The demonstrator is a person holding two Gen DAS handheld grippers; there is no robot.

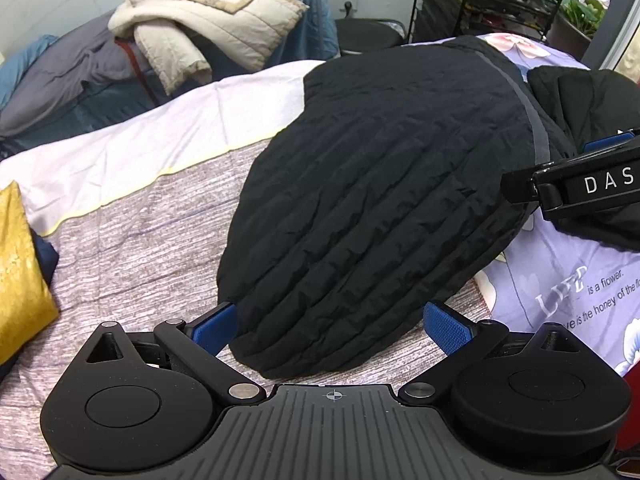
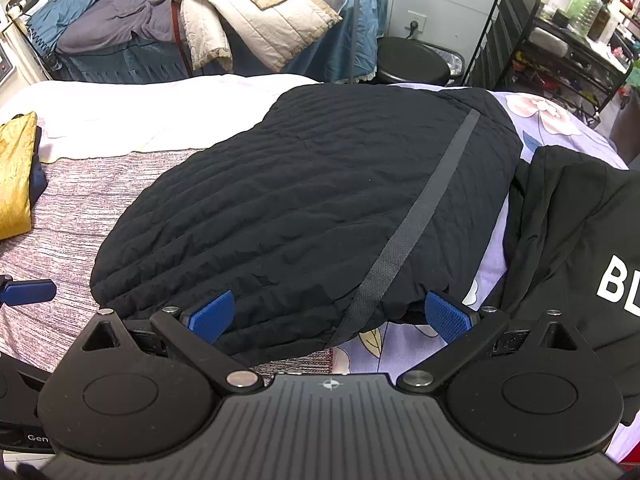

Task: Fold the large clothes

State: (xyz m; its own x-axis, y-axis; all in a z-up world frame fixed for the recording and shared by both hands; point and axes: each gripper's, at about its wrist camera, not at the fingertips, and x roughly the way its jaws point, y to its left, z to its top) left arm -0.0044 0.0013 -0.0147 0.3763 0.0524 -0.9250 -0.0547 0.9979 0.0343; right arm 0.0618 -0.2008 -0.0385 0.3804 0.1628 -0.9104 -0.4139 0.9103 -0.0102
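- While the left gripper point(image 1: 332, 322) hangs at the near hem with jaws wide apart, the black quilted jacket point(image 1: 380, 200) lies folded flat on the bed point(image 1: 132, 248); the right gripper point(image 1: 580, 188) shows at the right edge.
- Seen from the right wrist, the right gripper point(image 2: 332, 314) also gapes over the jacket point(image 2: 304, 188) hem, a grey stripe point(image 2: 420, 216) running between its pads; another black garment point(image 2: 580, 240) lies just right.

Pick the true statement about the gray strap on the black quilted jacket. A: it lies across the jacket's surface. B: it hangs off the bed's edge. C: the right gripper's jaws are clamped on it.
A: in the right wrist view the gray strap runs diagonally over the black quilted jacket, and the right gripper stands with jaws apart.
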